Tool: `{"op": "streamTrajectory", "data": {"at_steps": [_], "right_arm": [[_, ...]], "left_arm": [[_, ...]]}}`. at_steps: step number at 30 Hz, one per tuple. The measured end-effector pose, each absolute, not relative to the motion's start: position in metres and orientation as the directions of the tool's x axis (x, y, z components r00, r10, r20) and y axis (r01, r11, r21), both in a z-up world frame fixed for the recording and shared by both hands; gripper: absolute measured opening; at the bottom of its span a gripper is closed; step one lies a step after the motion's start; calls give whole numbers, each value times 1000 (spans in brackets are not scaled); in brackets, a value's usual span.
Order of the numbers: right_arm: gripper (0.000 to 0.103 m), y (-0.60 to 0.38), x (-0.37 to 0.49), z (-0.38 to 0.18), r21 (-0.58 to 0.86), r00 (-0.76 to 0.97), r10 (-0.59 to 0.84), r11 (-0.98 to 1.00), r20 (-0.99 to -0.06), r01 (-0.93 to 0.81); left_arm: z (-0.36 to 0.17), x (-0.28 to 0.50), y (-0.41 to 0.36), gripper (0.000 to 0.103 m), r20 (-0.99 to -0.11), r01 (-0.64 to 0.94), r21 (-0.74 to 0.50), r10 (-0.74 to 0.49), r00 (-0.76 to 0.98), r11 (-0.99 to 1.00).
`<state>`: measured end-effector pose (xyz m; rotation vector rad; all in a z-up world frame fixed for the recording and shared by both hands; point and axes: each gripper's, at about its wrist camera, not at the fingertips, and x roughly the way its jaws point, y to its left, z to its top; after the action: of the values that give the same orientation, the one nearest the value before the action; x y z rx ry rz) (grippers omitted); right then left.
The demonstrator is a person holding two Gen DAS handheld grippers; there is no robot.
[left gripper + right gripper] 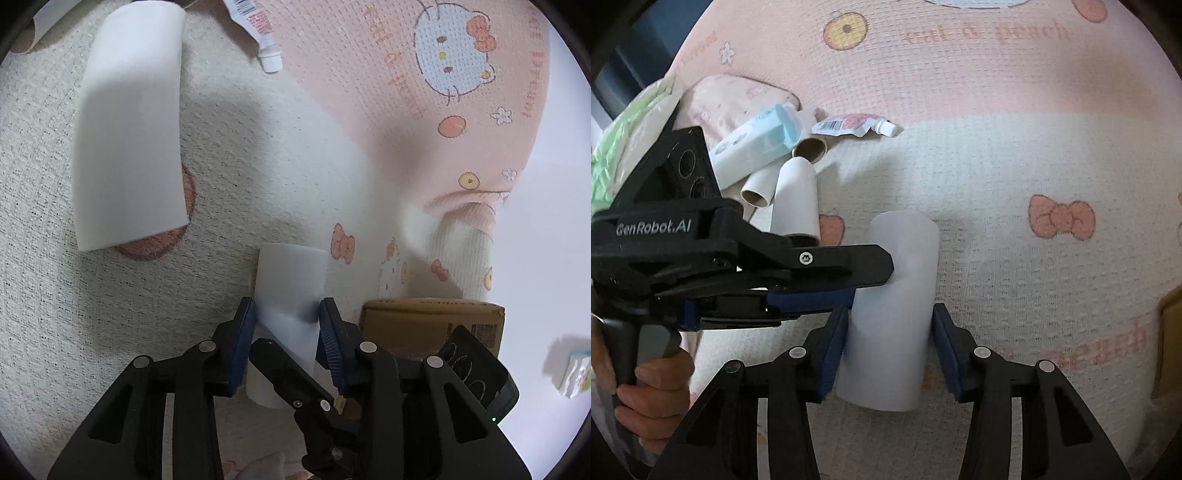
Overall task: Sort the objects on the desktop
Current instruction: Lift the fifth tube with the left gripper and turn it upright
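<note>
Now, in the left wrist view, our left gripper (286,314) clamps a white tube (291,280) lying on the blanket (240,147), well in from its edges. In the right wrist view, our right gripper (890,325) pinches the same tube (897,295).

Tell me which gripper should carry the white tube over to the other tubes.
Left, probably. The left gripper has both pads against the white tube; the right gripper straddles it too, but one pad may stand just clear. The other tubes lie on the left's side.
</note>
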<state>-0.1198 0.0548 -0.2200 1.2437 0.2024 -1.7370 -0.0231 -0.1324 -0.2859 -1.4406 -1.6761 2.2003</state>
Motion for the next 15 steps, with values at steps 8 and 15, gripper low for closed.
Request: {"op": "streamTrajectory", "data": {"at_steps": [8,15], "right_arm": [[44,53,-118,-209,348,-52,-609,-519,-791,781],[44,64,-109,-156,263,-178,-664,-508,-727,820]], "left_arm": [[-254,-25,-116,39,-659,419,-741,450,-602,-524],[-188,-29,-97,39,-628,263,-700,397,-669,-664]]}}
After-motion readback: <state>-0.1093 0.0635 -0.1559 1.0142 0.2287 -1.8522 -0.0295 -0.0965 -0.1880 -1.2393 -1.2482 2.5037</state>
